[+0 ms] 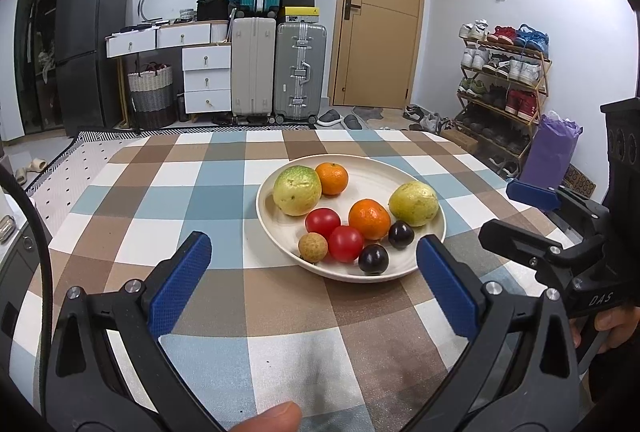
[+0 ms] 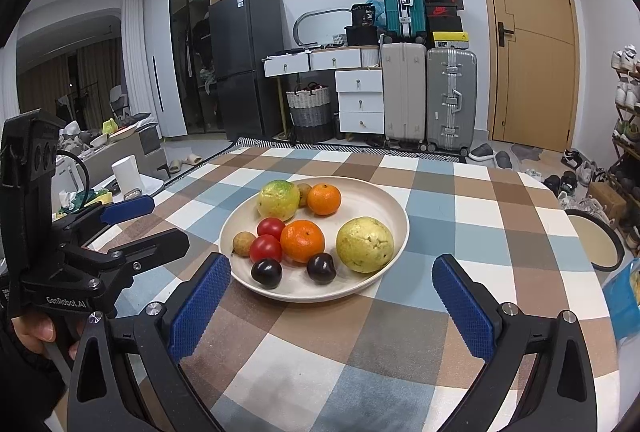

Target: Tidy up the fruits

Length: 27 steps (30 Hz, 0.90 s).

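Plate: a cream plate sits near the middle of the table, all the fruit on it.
Guavas: one yellow-green guava at the plate's far left, another on its right side.
Oranges: one orange just beside the far guava, one in the middle.
Tomatoes: two tomatoes touching each other, left of the middle orange.
Plums: two dark plums at the near rim (apart from each other).
Longan: a tan longan beside the tomatoes; a second one peeks out behind the far guava in the right view.
Left gripper: jaws spread wide, empty, just short of the plate's near rim.
Right gripper: jaws likewise apart, holding nothing, near the plate.
Table: checked cloth in brown, blue and white.
Room: suitcases, a door, a shoe rack behind.
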### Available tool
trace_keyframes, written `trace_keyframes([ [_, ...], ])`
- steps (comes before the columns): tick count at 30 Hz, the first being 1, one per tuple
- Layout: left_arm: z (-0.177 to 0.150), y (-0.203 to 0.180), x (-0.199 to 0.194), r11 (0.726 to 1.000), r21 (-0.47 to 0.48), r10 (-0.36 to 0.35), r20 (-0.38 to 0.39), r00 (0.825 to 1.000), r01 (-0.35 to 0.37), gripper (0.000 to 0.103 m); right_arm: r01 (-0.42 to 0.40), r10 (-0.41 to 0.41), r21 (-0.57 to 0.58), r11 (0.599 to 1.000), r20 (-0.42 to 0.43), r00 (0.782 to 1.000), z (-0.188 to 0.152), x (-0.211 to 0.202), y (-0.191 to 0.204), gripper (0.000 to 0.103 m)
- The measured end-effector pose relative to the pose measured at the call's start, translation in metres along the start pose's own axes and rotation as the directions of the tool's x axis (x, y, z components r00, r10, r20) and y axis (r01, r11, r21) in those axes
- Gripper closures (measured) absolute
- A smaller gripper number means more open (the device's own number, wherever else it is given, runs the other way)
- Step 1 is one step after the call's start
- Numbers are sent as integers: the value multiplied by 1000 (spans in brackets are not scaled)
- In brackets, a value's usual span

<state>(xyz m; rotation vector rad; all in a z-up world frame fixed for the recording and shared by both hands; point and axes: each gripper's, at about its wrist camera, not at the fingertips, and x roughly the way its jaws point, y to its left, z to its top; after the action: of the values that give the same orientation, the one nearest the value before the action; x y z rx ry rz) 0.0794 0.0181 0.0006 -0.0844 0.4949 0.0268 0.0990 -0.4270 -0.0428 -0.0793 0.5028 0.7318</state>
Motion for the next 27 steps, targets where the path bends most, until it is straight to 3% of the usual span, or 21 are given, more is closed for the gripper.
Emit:
trace_keyframes([
  [27,-1,2,-1,1000,-9,7,-5,1000,-7,1,-1,1,2,1000,-4,1000,-1,0,-1,0],
])
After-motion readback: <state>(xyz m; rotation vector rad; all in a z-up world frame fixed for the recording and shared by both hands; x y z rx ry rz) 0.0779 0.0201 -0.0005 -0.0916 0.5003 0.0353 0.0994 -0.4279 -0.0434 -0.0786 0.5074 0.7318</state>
